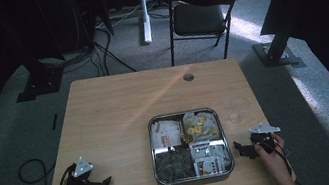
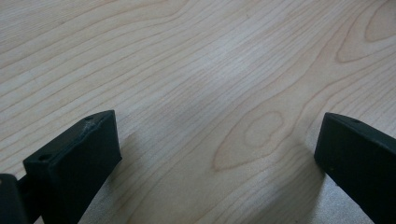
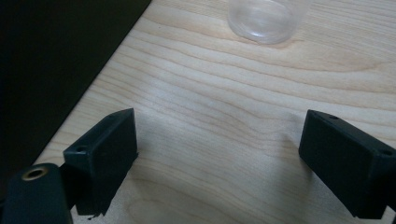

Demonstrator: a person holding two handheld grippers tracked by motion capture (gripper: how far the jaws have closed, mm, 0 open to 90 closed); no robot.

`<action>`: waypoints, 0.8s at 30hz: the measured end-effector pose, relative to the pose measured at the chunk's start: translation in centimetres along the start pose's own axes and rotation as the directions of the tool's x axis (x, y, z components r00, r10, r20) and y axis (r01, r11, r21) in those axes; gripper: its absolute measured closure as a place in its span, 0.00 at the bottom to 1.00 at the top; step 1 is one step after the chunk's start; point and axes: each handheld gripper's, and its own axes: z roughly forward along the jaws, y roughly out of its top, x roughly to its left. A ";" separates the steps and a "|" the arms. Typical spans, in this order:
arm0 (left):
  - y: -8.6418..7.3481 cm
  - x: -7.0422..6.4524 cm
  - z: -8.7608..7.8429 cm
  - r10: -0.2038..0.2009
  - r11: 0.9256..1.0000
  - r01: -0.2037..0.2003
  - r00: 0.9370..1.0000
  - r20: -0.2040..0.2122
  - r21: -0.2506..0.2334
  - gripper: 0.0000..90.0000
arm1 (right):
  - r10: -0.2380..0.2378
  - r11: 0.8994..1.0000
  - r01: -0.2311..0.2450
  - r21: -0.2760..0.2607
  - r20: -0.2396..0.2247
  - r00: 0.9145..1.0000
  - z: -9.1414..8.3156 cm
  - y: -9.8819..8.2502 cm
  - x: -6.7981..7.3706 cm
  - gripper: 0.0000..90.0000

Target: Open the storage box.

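Wooden table (image 1: pixel 120 110) on grey carpet (image 1: pixel 4 144), black chair (image 1: pixel 200 13) behind

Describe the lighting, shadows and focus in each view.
High view: dim, dark surroundings, a pale light streak across the table, tray contents soft. Left gripper view: even light, wood grain sharp, near jaws blurred. Right gripper view: soft shadows beside the jaws, the clear cup slightly out of focus.

In the right gripper view, the clear cup (image 3: pixel 265 21) is cut off by the top edge and blurred. In the high view, your tray (image 1: pixel 157 174) holds packets too small to identify, and your forearms are cropped at the bottom edge
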 end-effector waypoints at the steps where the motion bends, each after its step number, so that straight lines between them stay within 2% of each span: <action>1: 0.0 0.0 0.0 0.000 1.000 0.000 1.000 0.000 0.000 0.00 | -0.002 1.000 0.002 0.001 -0.001 1.000 0.0 0.0 0.0 0.12; 24: 0.1 0.2 -0.1 -0.010 1.000 0.010 1.000 -0.009 0.013 0.01 | 0.001 1.000 -0.001 -0.002 0.002 1.000 0.1 0.0 0.1 0.12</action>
